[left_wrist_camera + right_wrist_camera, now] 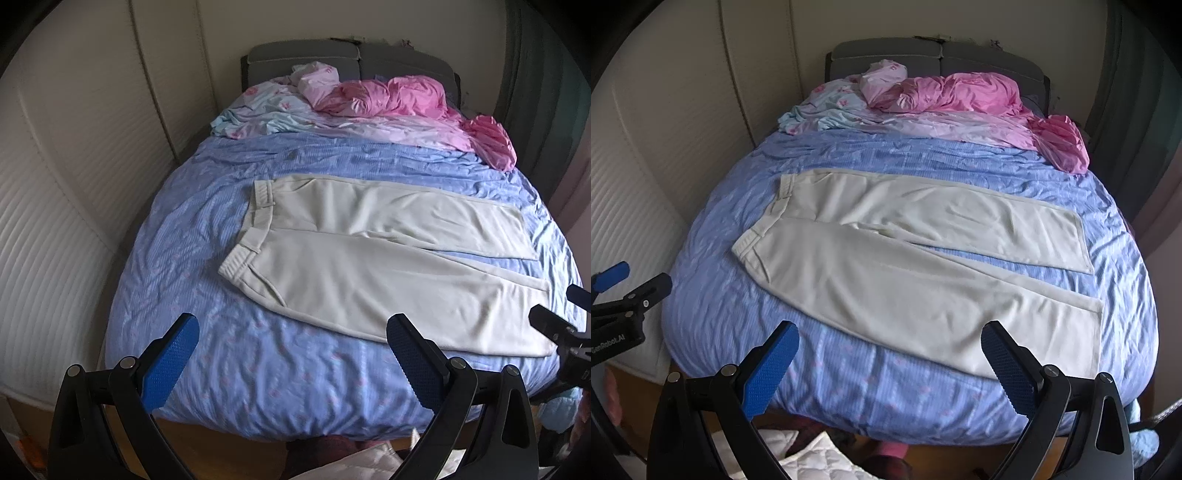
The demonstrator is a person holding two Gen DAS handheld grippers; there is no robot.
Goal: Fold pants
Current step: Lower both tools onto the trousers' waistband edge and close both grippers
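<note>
The cream fabric pants [373, 266] lie flat and unfolded on the rumpled blue bedspread [258, 376], waistband left, legs spread right. My left gripper [293, 363] and right gripper [890, 369] hover near the bed's foot, jaws wide apart, holding nothing.

A bed [229, 369] covered by a wrinkled blue quilt [177, 258] carries cream pants [369, 266] spread flat across its middle, waistband to the left. Crumpled pink bedding [399, 96] and pale floral fabric [255, 110] lie near the headboard [306, 55].

One pants [373, 266], two grippers, perhaps two quilts.
</note>
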